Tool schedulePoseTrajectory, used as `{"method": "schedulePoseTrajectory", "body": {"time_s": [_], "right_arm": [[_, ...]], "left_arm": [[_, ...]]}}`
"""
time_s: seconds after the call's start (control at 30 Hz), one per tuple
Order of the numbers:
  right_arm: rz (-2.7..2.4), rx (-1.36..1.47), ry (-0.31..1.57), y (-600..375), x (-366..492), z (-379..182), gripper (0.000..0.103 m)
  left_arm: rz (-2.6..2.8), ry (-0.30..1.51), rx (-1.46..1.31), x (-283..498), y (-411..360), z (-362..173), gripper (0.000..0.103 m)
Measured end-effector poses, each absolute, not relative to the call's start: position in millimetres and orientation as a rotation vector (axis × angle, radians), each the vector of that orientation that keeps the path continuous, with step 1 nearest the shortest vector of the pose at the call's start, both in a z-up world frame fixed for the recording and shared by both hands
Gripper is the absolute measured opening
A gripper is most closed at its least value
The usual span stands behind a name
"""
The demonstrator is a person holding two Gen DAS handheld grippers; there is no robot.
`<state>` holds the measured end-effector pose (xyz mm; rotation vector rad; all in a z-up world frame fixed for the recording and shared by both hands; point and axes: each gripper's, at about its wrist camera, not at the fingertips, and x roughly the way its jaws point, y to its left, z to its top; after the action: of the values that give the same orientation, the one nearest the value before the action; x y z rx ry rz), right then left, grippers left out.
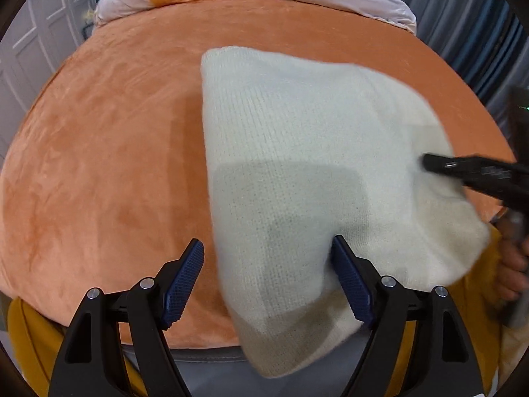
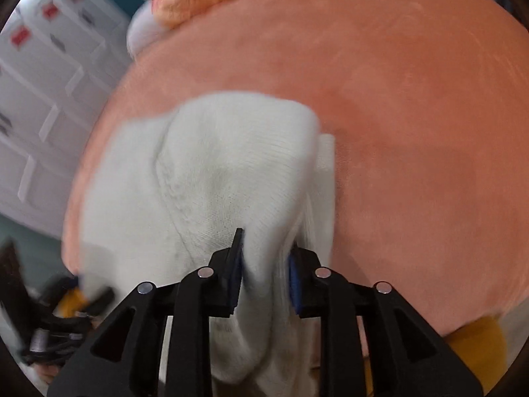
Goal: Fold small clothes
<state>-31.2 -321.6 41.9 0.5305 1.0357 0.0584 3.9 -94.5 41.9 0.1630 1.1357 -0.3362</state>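
Cream knit garment (image 1: 307, 178) lies on the orange bed (image 1: 109, 165), partly doubled over, its near end hanging past the bed's edge. Left tongs (image 1: 267, 281) stand open astride that end, not pinching. Right wrist view: right tongs (image 2: 264, 274) clamp a bunched fold of the garment (image 2: 211, 165). Judgement: folding under way, unfinished.

Soft indoor light, fisheye-warped edges, motion blur, soft shadows

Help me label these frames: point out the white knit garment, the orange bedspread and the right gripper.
white knit garment (image 1: 297, 139): left wrist view, flat knit middle.
orange bedspread (image 1: 115, 149): left wrist view, bare plush surface.
right gripper (image 2: 266, 264): right wrist view, between fingertips.
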Motion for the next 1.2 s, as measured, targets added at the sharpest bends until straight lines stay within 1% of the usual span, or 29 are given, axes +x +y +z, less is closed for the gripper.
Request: {"method": "schedulePoseTrajectory", "body": {"time_s": [0.1,0.13,0.17,0.2,0.33,0.37,0.4,0.43,0.5,0.57,0.63,0.73,0.77,0.8,0.87,0.9,0.93,1.0,1.03,1.1,1.17,1.2], "right_arm": [[0.068,0.499,0.947,-317.9,-62.8,80.5,0.025],[0.106,0.495,0.946,-314.1,-73.3,87.5,0.027],[0.137,0.481,0.957,-308.5,-81.1,90.0,0.034],[0.153,0.459,0.978,-304.6,-85.5,88.8,0.038],[0.150,0.383,1.067,-282.6,-95.6,62.0,0.047],[0.125,0.387,1.077,-279.5,-93.8,53.9,0.046],[0.122,0.398,1.078,-279.9,-94.8,53.0,0.041],[0.142,0.438,1.073,-282.1,-94.8,53.1,0.023],[0.184,0.503,1.029,-287.9,-100.8,63.7,0.016],[0.241,0.563,0.978,-294.5,-114.0,76.0,0.015],[0.225,0.555,0.990,-294.5,-119.3,74.4,0.014],[0.080,0.412,1.170,-283.0,-108.8,25.7,0.014],[0.074,0.461,1.234,-284.2,-101.6,8.3,0.014],[0.059,0.504,1.248,-287.1,-97.9,7.1,0.014],[0.064,0.492,1.241,-285.7,-94.7,18.6,0.015],[0.070,0.485,1.238,-284.9,-95.4,22.9,0.017],[0.075,0.484,1.230,-284.5,-98.3,31.8,0.018],[0.058,0.474,1.198,-291.0,-112.5,46.2,0.026],[0.040,0.463,1.177,-293.1,-116.5,54.8,0.026],[0.007,0.425,1.113,-293.4,-124.5,78.5,0.025],[0.030,0.365,1.064,-285.5,-117.4,98.3,0.019],[0.073,0.348,1.045,-275.0,-109.5,104.5,0.019]], "left_arm": [[-0.341,1.143,0.145,3.3,-92.1,44.7,0.077],[-0.342,1.139,0.140,1.9,-91.8,47.0,0.076],[-0.343,1.131,0.140,-0.2,-91.5,49.4,0.076],[-0.356,1.117,0.147,-4.5,-92.9,53.5,0.075],[-0.376,1.112,0.158,-14.1,-96.5,55.4,0.074],[-0.370,1.117,0.170,-14.3,-96.8,52.8,0.075],[-0.363,1.121,0.176,-13.9,-95.8,49.9,0.076],[-0.361,1.127,0.170,-12.7,-94.1,49.1,0.077],[-0.353,1.137,0.169,-9.6,-90.4,49.0,0.077],[-0.351,1.141,0.169,-10.1,-85.6,48.4,0.077],[-0.363,1.152,0.151,-11.6,-84.1,45.4,0.078],[-0.383,1.200,0.119,-9.0,-85.8,34.1,0.080],[-0.380,1.212,0.118,-8.5,-87.1,30.1,0.081],[-0.374,1.207,0.126,-9.2,-88.1,27.7,0.083],[-0.367,1.171,0.156,-12.4,-88.8,33.1,0.083],[-0.369,1.161,0.159,-13.6,-88.5,36.4,0.082],[-0.372,1.157,0.150,-14.8,-87.1,40.5,0.080],[-0.377,1.130,0.119,-18.8,-81.6,54.2,0.079],[-0.371,1.107,0.123,-20.5,-79.6,60.4,0.078],[-0.346,1.055,0.151,-24.9,-77.2,72.6,0.077],[-0.318,1.028,0.160,-27.6,-73.5,78.5,0.077],[-0.304,1.030,0.155,-27.1,-71.2,79.6,0.077]]}}
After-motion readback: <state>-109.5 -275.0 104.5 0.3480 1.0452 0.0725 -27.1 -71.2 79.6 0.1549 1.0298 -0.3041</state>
